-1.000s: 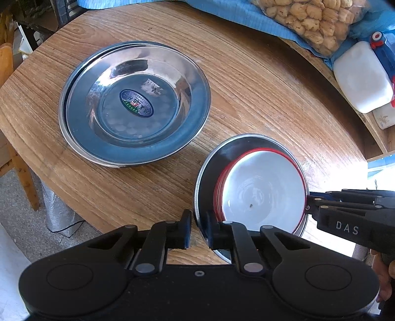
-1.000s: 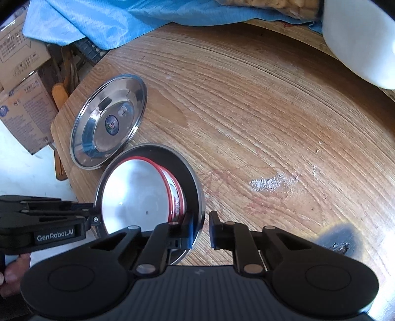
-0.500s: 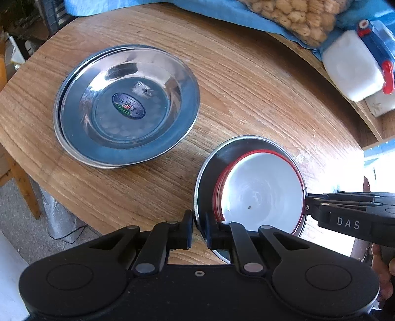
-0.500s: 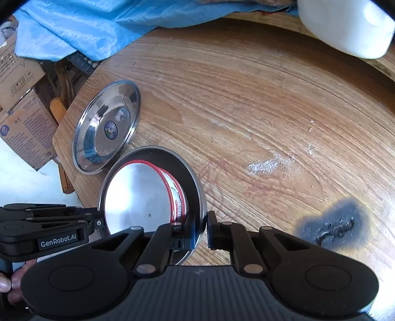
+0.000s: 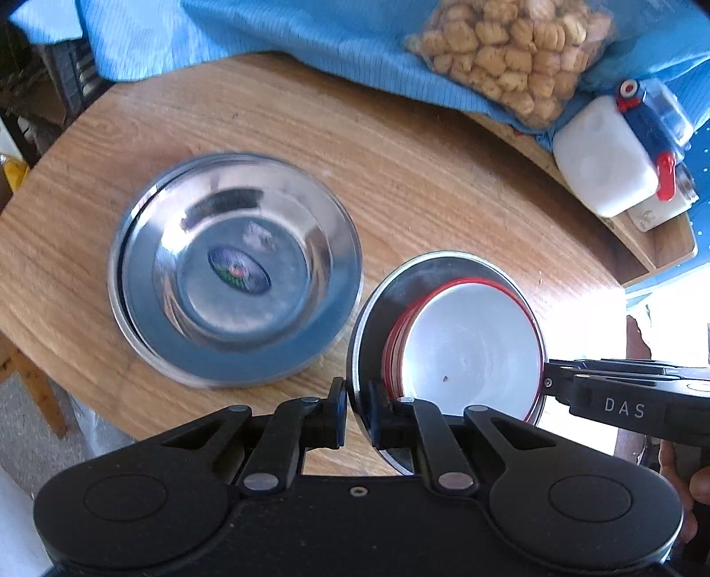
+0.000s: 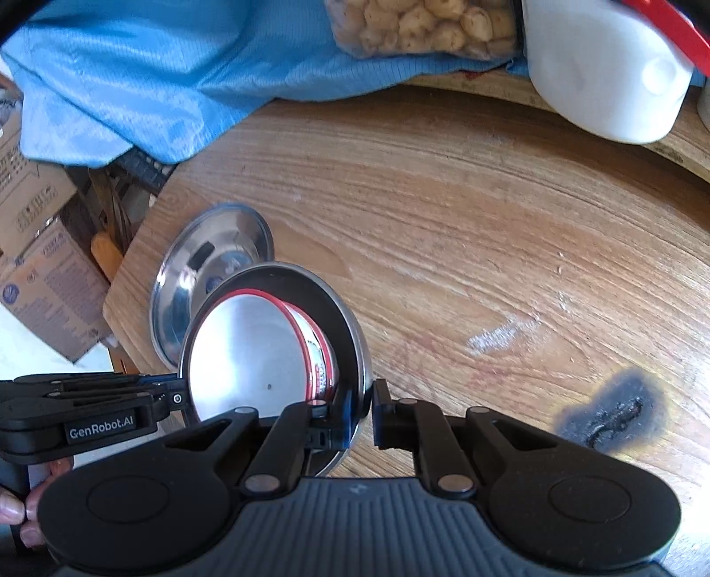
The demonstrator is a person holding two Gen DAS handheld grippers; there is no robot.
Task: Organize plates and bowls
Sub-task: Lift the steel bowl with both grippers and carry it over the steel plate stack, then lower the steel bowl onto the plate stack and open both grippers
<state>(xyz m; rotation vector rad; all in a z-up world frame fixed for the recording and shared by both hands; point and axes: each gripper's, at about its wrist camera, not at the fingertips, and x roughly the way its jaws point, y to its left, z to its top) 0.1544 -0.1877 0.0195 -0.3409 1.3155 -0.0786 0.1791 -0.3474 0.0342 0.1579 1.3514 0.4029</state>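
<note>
Both grippers, left gripper (image 5: 353,408) and right gripper (image 6: 360,415), clamp opposite rims of the steel plate (image 5: 390,288) carrying red-rimmed bowls (image 5: 470,341); the plate stack (image 5: 235,270) lies at ten o'clock, nearer the left.

We see our right gripper (image 6: 363,415) clamped on the steel plate's (image 6: 341,310) rim, white red-rimmed bowls (image 6: 248,350) nested inside, our left gripper (image 6: 179,397) opposite.

Round wooden table (image 6: 466,213) with a black burn mark (image 6: 612,417), blue cloth (image 5: 275,35) bunched along the back, cardboard boxes (image 6: 49,284) on the pale floor, bright daylight at the side.
</note>
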